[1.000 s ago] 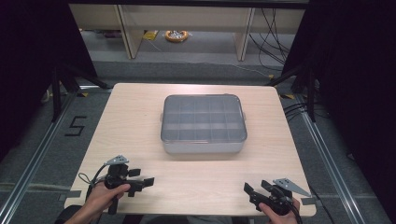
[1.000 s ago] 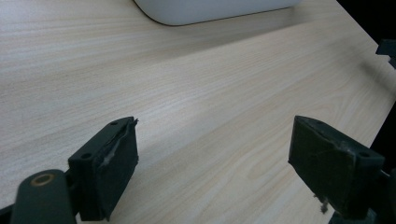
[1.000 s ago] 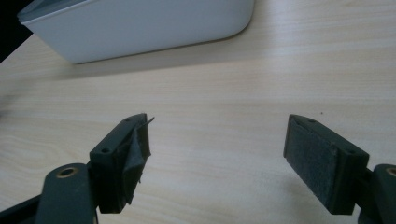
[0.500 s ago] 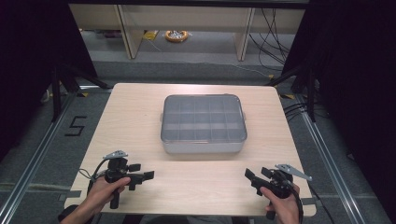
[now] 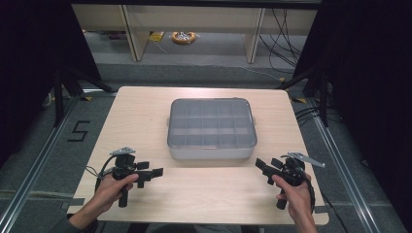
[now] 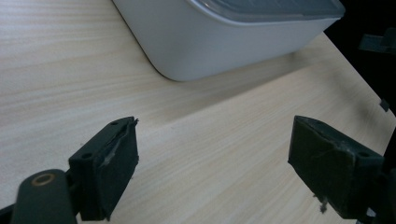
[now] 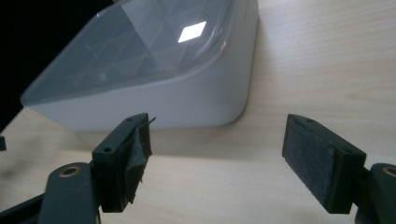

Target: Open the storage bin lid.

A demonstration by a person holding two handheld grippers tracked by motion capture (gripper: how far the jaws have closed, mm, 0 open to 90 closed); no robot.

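1. A grey, rounded-corner plastic organiser box (image 5: 212, 128) with a clear compartmented lid sits on the light wooden tabletop (image 5: 141, 111), slightly toward its far side.
2. The lid is on the box, and its grid of dividers shows through from the high view.
3. The left tool (image 5: 150, 173) is held by the person's left hand (image 5: 112, 190) near the box's front-left corner, clear of it, above bare tabletop.
4. Its jaws stand wide apart with nothing between them; the left gripper view shows the box's rounded corner ahead.
5. The right tool (image 5: 262, 170) is held by the right hand (image 5: 294, 194) near the box's front-right corner, also apart from it.
6. Its jaws likewise gape, holding nothing, and point toward the box's front wall.
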